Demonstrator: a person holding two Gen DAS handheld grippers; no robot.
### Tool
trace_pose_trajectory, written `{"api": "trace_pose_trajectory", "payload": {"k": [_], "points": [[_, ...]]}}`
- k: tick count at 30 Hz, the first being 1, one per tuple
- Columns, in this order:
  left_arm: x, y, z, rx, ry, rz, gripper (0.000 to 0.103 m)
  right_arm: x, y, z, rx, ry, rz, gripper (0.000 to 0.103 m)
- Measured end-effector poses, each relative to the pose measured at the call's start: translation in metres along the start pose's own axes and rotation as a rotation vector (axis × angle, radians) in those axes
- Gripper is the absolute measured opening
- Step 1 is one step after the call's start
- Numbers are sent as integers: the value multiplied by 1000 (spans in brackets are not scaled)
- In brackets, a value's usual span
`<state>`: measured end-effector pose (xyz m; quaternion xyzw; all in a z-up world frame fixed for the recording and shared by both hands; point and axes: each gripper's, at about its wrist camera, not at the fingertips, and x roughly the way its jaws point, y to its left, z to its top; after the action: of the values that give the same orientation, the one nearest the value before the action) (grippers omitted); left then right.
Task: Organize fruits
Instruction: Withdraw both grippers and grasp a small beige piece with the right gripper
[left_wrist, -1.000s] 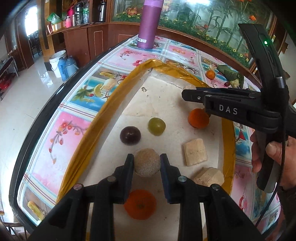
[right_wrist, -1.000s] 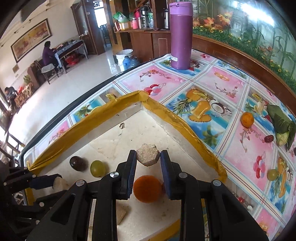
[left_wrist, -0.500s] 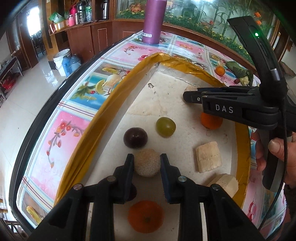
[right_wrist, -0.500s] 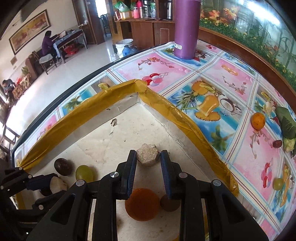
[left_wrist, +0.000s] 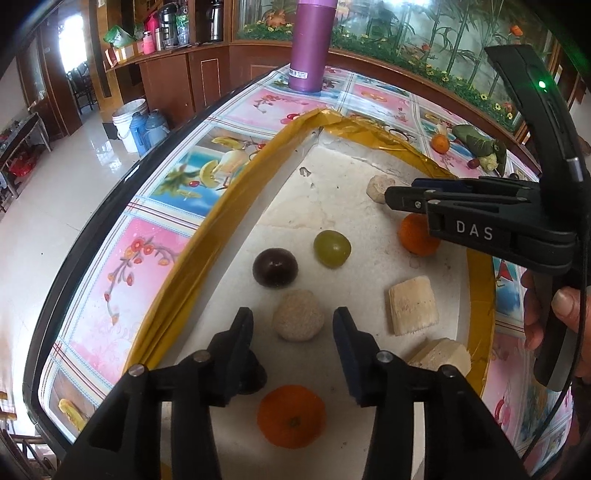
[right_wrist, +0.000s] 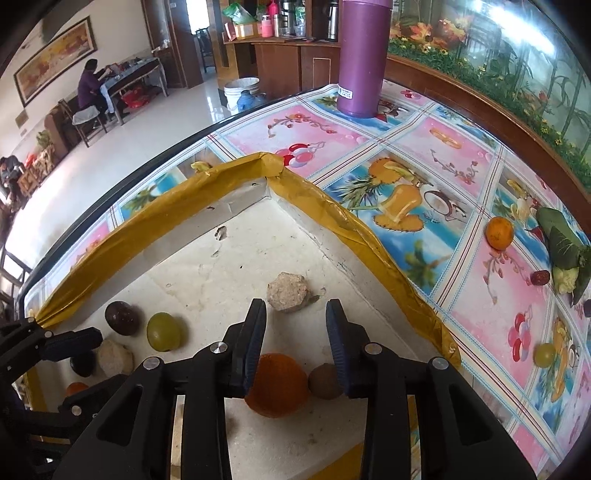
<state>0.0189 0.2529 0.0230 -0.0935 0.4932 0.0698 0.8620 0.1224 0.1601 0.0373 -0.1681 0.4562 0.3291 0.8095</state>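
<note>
A white foam tray with a yellow taped rim (left_wrist: 207, 236) (right_wrist: 332, 206) holds fruits. My left gripper (left_wrist: 291, 325) is open, its jaws apart around a beige round ball (left_wrist: 298, 319) that rests on the tray floor. A dark plum (left_wrist: 275, 266), a green grape (left_wrist: 331, 248), two oranges (left_wrist: 291, 415) (left_wrist: 417, 236) and pale chunks (left_wrist: 412, 304) lie nearby. My right gripper (right_wrist: 295, 325) is open just behind a tan hexagonal piece (right_wrist: 286, 291) that lies on the tray. An orange (right_wrist: 275, 386) and a brown fruit (right_wrist: 325, 380) lie under the right gripper.
A purple bottle (right_wrist: 364, 55) stands at the table's far end. Outside the tray on the patterned cloth lie an orange (right_wrist: 498, 232), a green leafy bundle (right_wrist: 561, 243), a red date (right_wrist: 540, 277) and a green grape (right_wrist: 545, 354). The table edge runs along the left.
Both grippers have opened. The left let go of the beige ball and the right let go of the tan hexagonal piece; both now rest on the tray floor.
</note>
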Motion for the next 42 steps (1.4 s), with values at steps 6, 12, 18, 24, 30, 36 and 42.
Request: {"api": "trace_pose_trajectory", "payload": {"k": [6, 12, 18, 24, 30, 36, 42], "points": [[-15, -1, -7, 8, -35, 28, 56, -25, 5, -17, -9, -23, -6, 33], [-30, -9, -16, 25, -69, 49, 62, -50, 0, -39, 28, -41, 6, 33], [-41, -24, -25, 47, -91, 58, 68, -79, -8, -72, 76, -54, 17, 33], [-54, -48, -27, 63, -127, 47, 78, -97, -23, -115, 144, -41, 19, 34], [-59, -94, -28, 129, -141, 9, 82, -112, -62, -162, 253, -34, -17, 34], [-57, -144, -37, 227, -124, -23, 83, -128, -130, -197, 400, -62, -90, 35], [-49, -178, -45, 298, -87, -30, 83, -132, -186, -204, 448, -92, -124, 35]]}}
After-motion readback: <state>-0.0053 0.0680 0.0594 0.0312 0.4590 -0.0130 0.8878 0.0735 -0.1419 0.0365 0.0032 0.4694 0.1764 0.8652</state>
